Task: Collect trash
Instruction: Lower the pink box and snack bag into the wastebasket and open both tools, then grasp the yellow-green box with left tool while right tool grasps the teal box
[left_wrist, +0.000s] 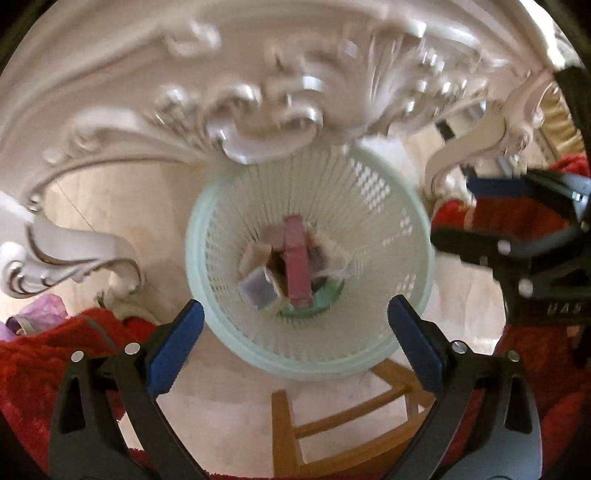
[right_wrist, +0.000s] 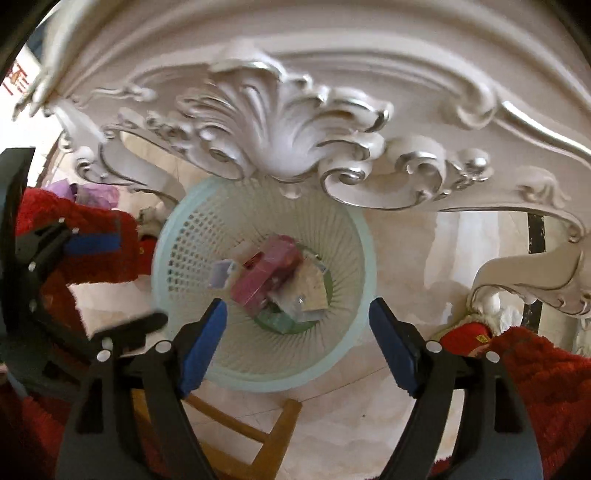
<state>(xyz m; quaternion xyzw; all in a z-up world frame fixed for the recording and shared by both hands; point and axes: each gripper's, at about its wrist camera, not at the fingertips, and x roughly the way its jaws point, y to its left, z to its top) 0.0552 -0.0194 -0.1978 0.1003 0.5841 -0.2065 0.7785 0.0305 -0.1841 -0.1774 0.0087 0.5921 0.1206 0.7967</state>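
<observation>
A pale green slatted waste basket (left_wrist: 236, 343) stands on the floor below both grippers. In its bottom lie a pink box (left_wrist: 295, 264), a small clear packet (left_wrist: 256, 290) and other scraps. My left gripper (left_wrist: 295, 314) hangs open over the basket's near rim, nothing between its blue pads. In the right wrist view the same basket (right_wrist: 177, 236) holds the pink box (right_wrist: 266, 273) and crumpled wrappers (right_wrist: 312, 291). My right gripper (right_wrist: 297, 315) is open above it and holds nothing. Each gripper shows at the edge of the other's view: the right gripper (left_wrist: 517, 236), the left gripper (right_wrist: 96, 266).
An ornate white carved table edge (right_wrist: 291, 147) overhangs the far side of the basket, with curved legs (left_wrist: 74, 254) on both sides. A wooden stool frame (left_wrist: 332, 413) stands under the basket. Red fluffy sleeves (right_wrist: 546, 391) flank the view. The floor is pale marble tile (right_wrist: 406, 251).
</observation>
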